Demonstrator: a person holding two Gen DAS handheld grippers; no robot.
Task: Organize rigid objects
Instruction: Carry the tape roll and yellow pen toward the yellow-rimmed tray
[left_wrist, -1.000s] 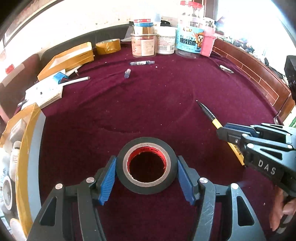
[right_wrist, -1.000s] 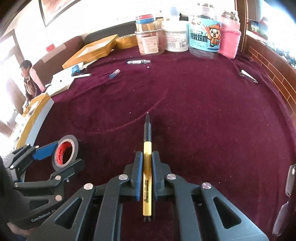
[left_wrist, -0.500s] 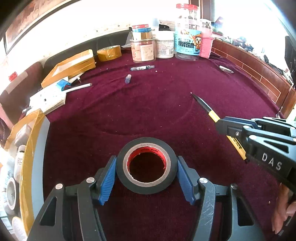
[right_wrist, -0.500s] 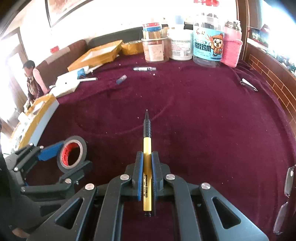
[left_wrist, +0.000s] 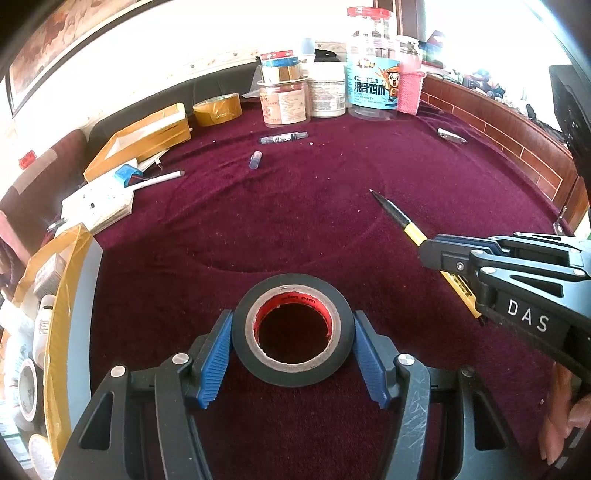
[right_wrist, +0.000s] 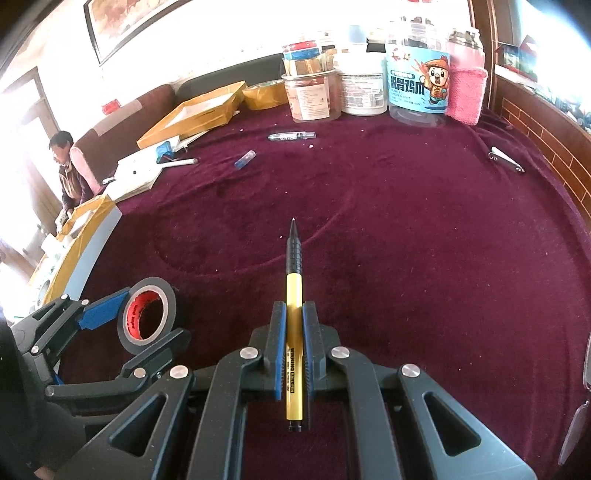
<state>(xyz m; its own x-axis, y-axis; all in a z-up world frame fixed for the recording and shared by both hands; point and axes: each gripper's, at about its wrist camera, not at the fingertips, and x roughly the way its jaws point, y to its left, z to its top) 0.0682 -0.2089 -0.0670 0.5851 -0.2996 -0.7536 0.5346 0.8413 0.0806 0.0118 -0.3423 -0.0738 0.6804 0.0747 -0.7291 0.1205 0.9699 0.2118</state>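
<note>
Two things are already picked up, so the gathering part looks about half done, though nothing is seen put away yet. The left gripper (left_wrist: 291, 347) is held partway open with its blue pads pressed on either side of a black tape roll (left_wrist: 291, 328), which sits right between the fingers, hole facing up. The right gripper (right_wrist: 294, 332) is squeezed nearly all the way closed on a yellow pen (right_wrist: 294, 332), gripped around mid-barrel with the black tip sticking out front. Both are held just above the maroon counter (right_wrist: 424, 240). Further out, a blue cap (left_wrist: 255, 161), a marker (left_wrist: 283, 137) and a metal clip (left_wrist: 451, 135) are still left loose, well apart from both grippers. Jars (left_wrist: 373, 88) are lined up at the far edge.
</note>
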